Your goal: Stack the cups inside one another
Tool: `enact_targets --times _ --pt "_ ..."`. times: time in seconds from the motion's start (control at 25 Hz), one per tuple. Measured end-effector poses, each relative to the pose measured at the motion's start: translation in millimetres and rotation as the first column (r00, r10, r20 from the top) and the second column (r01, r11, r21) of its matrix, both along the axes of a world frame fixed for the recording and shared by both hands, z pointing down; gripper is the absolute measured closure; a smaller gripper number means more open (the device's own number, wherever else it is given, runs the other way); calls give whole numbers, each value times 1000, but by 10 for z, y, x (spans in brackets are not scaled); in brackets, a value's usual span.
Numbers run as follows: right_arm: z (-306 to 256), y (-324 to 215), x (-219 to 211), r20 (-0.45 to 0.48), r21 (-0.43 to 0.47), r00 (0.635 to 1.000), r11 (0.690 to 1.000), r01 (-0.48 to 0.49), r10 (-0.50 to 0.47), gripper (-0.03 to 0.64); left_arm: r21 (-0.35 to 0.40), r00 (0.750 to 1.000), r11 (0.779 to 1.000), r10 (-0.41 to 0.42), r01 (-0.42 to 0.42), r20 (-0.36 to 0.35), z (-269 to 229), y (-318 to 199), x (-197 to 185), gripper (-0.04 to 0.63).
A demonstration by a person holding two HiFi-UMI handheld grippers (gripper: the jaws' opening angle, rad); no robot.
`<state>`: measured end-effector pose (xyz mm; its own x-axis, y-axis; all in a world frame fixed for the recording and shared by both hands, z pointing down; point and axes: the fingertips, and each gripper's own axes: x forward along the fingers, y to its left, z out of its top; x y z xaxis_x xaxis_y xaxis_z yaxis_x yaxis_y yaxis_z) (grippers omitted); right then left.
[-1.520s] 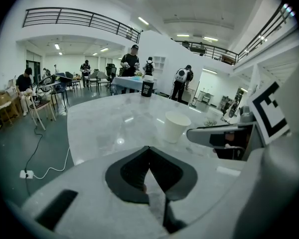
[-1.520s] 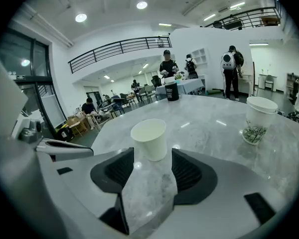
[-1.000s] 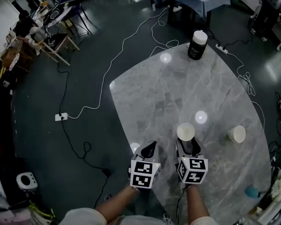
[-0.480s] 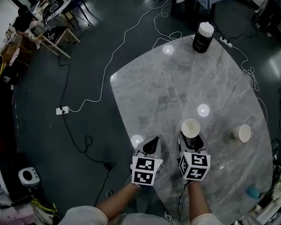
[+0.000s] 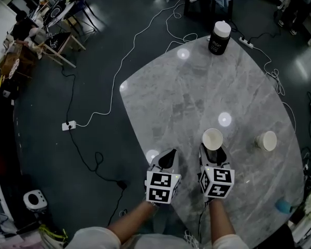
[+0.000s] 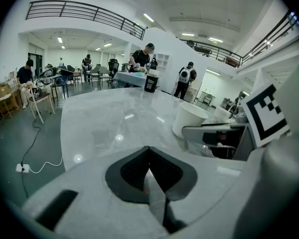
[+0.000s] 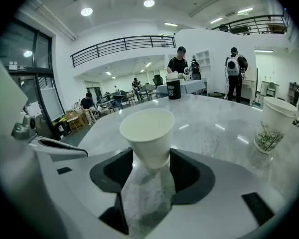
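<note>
Plain white paper cup (image 7: 148,136), upright, pinched at its base by right gripper (image 7: 148,166); leaf-printed cup (image 7: 273,126) upright, well apart, to its right.

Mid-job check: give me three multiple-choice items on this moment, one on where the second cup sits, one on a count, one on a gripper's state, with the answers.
1. Where is the printed cup relative to the white cup?
A. Nested inside it
B. Standing apart on the table, to its right
C. On the floor

2. How many paper cups are in view?
A. One
B. Two
C. Four

3. The left gripper is:
A. shut on a cup
B. wide open
C. shut, with nothing in it

Answers:
1 B: the head view shows bare table between the two cups.
2 B: there is only the white cup, held in the right gripper, and the printed cup.
3 C: the left gripper view shows the jaws together with nothing between them.
</note>
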<state>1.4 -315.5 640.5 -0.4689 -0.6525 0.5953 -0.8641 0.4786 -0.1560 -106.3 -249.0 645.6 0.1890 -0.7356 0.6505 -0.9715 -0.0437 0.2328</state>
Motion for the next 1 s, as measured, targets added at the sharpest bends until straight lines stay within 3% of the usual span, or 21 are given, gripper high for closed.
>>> enact_targets --times 0.52,1.0 --pt "-570 226 420 24 36 992 992 -124 123 405 71 993 991 116 -115 -18 -474 -39 360 600" --pt "-1186 444 1010 39 117 955 948 -297 294 405 168 964 952 264 -257 -18 -982 -24 837 600"
